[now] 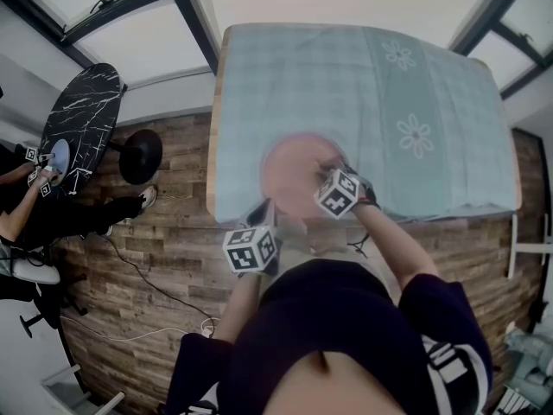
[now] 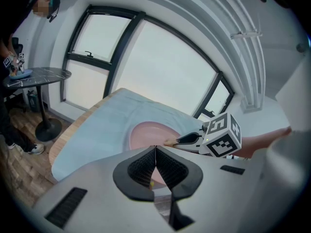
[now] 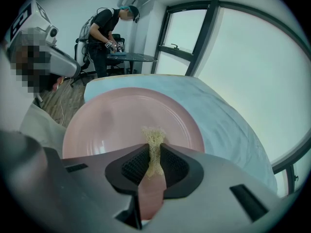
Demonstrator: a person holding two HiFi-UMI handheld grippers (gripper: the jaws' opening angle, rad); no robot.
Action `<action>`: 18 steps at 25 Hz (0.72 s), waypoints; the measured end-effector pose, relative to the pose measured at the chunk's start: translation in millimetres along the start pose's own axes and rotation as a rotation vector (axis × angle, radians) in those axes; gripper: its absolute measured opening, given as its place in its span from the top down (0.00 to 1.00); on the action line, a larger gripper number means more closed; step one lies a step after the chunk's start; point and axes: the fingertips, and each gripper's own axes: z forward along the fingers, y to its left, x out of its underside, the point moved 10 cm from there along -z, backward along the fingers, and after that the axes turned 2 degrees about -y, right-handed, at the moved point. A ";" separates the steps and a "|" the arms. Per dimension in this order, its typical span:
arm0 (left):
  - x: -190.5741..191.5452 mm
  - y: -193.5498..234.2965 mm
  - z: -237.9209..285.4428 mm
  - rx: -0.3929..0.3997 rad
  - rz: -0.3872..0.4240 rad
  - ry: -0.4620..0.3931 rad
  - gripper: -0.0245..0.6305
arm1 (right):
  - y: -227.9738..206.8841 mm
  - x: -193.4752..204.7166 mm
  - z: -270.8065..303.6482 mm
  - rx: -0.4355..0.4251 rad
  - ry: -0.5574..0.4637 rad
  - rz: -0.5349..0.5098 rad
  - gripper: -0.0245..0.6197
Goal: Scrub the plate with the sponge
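A pink plate (image 1: 298, 173) is near the front edge of the blue-clothed table (image 1: 389, 85); it looks blurred in the head view. My right gripper (image 3: 154, 147) is shut on a thin yellowish sponge (image 3: 154, 136), whose frayed end rests on the plate (image 3: 121, 120). In the left gripper view, the right gripper (image 2: 177, 141) reaches over the plate (image 2: 148, 132) from the right. My left gripper (image 2: 155, 152) is shut, its pads meeting at the tips by the plate's near rim. Pink shows in the gap below them. I cannot tell whether it grips the rim.
A wooden table edge (image 1: 213, 137) borders the cloth on the left. A black marble round table (image 1: 82, 119) and a dark stool base (image 1: 140, 156) stand on the wood floor at left, with another person (image 3: 104, 30) working there. Cables lie on the floor.
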 end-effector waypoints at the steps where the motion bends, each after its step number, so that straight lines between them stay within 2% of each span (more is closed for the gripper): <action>1: 1.2 -0.4 -1.6 0.000 -0.001 -0.001 0.94 | 2.5 0.4 -1.0 -0.004 -0.001 0.000 0.86; 18: 25.2 -10.9 -23.8 0.001 -0.019 -0.011 0.94 | 45.0 10.4 -17.5 -0.066 -0.005 -0.010 0.86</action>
